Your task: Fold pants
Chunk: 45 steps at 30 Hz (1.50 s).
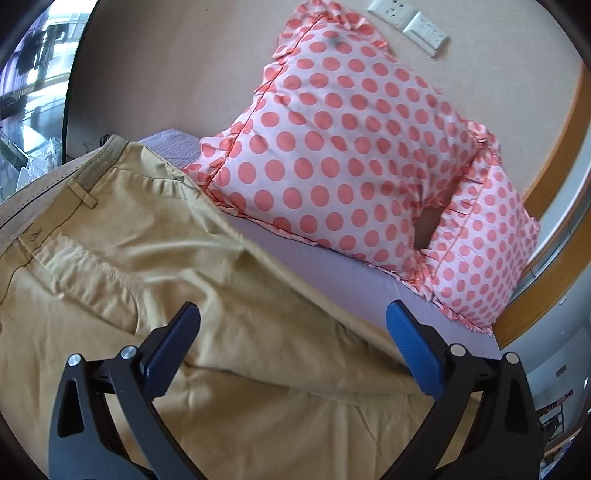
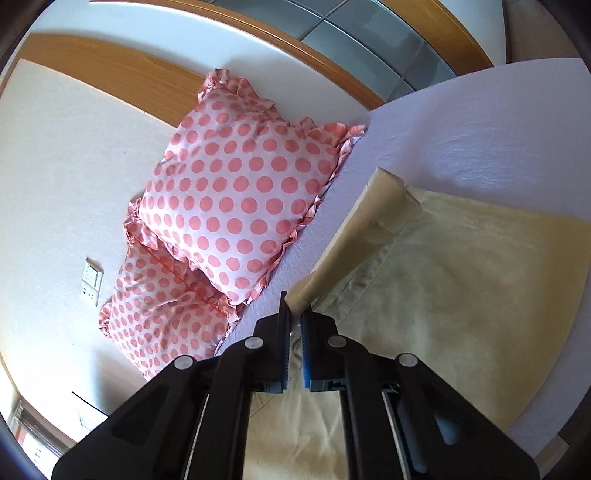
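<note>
Tan pants (image 1: 155,266) lie on a lilac bed sheet (image 1: 332,273), waistband at the upper left of the left wrist view. My left gripper (image 1: 291,339) is open and hovers just above the pants, near the leg's edge, holding nothing. In the right wrist view the pants (image 2: 461,277) lie spread on the sheet (image 2: 461,140), with a leg hem lifted. My right gripper (image 2: 294,321) is shut on that rolled hem edge (image 2: 354,243), which rises from between the blue pads.
Two pink polka-dot pillows (image 1: 343,147) lean against the beige wall at the head of the bed; they also show in the right wrist view (image 2: 236,199). A wooden headboard rim (image 1: 554,177) curves at the right. Wall sockets (image 1: 410,22) sit above the pillows.
</note>
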Tool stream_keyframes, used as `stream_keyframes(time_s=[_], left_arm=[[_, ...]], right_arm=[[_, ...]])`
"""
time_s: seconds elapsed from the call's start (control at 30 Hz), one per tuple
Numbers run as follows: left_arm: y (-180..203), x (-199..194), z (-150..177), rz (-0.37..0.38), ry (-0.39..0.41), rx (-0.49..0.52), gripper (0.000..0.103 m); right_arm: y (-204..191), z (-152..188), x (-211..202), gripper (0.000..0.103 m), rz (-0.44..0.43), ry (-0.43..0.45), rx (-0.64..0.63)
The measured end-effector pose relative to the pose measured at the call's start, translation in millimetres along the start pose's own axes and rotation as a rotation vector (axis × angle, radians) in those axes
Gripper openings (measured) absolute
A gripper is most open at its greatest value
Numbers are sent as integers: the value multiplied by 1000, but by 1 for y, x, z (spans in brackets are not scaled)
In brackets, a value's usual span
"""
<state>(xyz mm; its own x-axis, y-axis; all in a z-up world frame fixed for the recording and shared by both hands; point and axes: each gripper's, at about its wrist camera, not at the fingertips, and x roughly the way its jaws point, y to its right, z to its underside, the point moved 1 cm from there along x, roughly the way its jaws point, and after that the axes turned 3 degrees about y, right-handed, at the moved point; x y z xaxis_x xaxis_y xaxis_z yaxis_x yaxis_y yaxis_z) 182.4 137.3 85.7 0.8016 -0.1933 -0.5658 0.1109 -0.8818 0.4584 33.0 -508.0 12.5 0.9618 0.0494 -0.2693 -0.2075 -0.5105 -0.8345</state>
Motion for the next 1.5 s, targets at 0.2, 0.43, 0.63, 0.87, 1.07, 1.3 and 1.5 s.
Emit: stream_keyframes(time_s=[0.2,0.43,0.63,0.87,1.07,1.3,1.5], left_arm=[[-23,75,-37,-203,-114,-74,87],[-67,113,-51,-264,-200,-166,12],[-59,-5,-18,-132,-31,-83,7],[-96,-126,102,-97,-16,-116,8],[-114,-141,145,-100,-37,-169,7],[-116,-148,154,-75,-21,-158,7],[-119,-152,166,-48,-9,-156,9]], right_arm=[[5,2,-3,5,-11,-9,9],[1,-1,-6,5,-34,1,-16],[-2,-11,-28,5,-36,55,-44],[24,-7,-56,5,68,68,-39],[46,5,-62,5,127,46,1],[53,10,-77,5,156,59,13],[50,12,-74,9,241,41,-52]])
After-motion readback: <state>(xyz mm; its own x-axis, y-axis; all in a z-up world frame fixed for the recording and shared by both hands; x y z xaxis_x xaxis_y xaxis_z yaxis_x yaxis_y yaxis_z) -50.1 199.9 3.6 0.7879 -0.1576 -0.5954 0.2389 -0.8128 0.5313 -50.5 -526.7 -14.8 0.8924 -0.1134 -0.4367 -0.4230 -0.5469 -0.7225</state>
